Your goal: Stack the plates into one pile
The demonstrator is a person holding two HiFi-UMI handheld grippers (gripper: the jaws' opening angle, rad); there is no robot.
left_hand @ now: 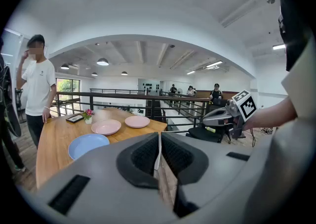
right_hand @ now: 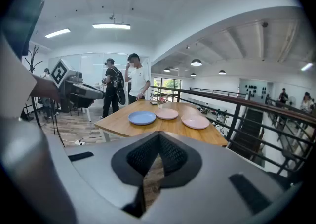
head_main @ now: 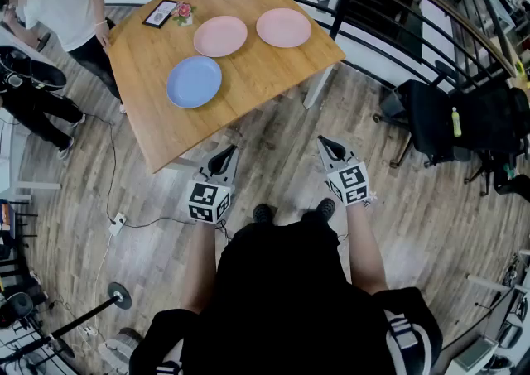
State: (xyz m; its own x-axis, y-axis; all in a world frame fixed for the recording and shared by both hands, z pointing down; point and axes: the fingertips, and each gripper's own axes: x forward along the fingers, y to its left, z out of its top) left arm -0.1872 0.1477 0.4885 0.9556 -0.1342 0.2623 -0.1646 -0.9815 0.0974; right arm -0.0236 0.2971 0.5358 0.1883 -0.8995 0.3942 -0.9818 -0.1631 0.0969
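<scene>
Three plates lie apart on a wooden table [head_main: 248, 84]: a blue plate [head_main: 194, 82] nearest me, a pink plate [head_main: 220, 36] behind it, and a second pink plate [head_main: 283, 27] to the right. The plates also show in the left gripper view as the blue plate [left_hand: 88, 145] and two pink plates [left_hand: 106, 127] [left_hand: 137, 121], and in the right gripper view as the blue plate [right_hand: 142, 117] and pink plates [right_hand: 167, 113] [right_hand: 195, 121]. My left gripper [head_main: 225, 156] and right gripper [head_main: 329, 146] hang over the floor, short of the table, both shut and empty.
A framed picture [head_main: 160, 13] and a small flower pot [head_main: 183, 12] stand at the table's far left corner. A person [head_main: 62, 9] in a white shirt stands by that corner. A black railing [head_main: 389, 9] runs behind the table; a black chair [head_main: 431, 121] sits right. Cables [head_main: 116, 220] cross the floor.
</scene>
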